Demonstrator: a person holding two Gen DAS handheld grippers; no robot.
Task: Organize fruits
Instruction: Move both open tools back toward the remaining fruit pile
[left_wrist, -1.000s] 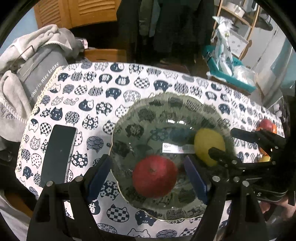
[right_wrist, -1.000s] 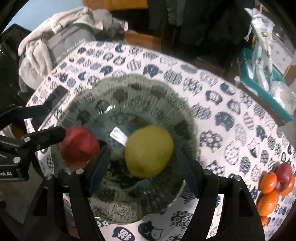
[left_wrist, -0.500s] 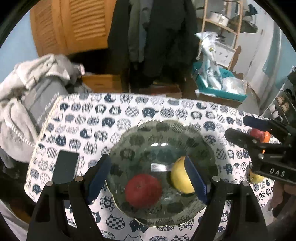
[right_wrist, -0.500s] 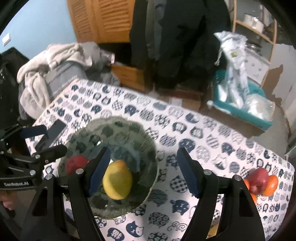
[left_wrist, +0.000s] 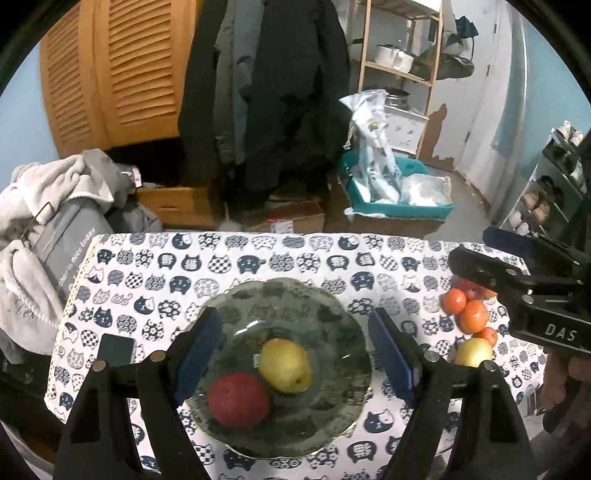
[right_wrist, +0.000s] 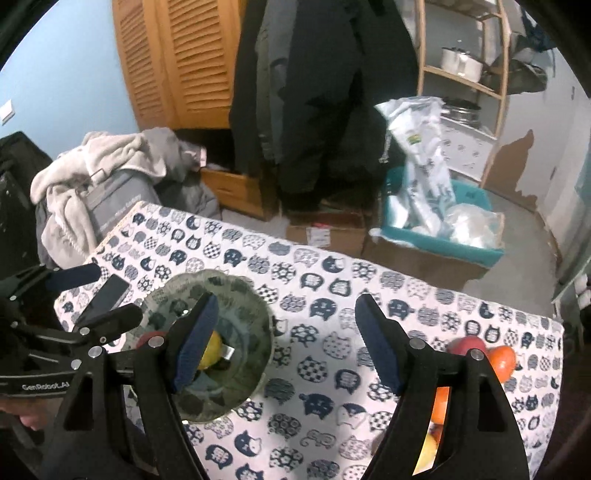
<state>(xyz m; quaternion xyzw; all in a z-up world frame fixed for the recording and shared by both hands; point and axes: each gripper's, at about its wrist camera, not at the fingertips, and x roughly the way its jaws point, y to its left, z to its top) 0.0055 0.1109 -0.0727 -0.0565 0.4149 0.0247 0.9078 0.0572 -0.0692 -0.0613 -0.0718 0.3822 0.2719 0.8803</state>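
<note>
Glass bowl (left_wrist: 343, 325) already held an apple (left_wrist: 238, 399) and a pear (left_wrist: 285, 365), both grippers (left_wrist: 295, 354) (right_wrist: 284, 343) were gaping wide and empty, so I'd guess the next move was reaching right for the loose fruit pile (left_wrist: 467, 314).

Left gripper (left_wrist: 295, 350) held with jaws spread wide and nothing between them, right gripper (right_wrist: 286, 343) likewise held wide apart and unladen, both raised side by side
</note>
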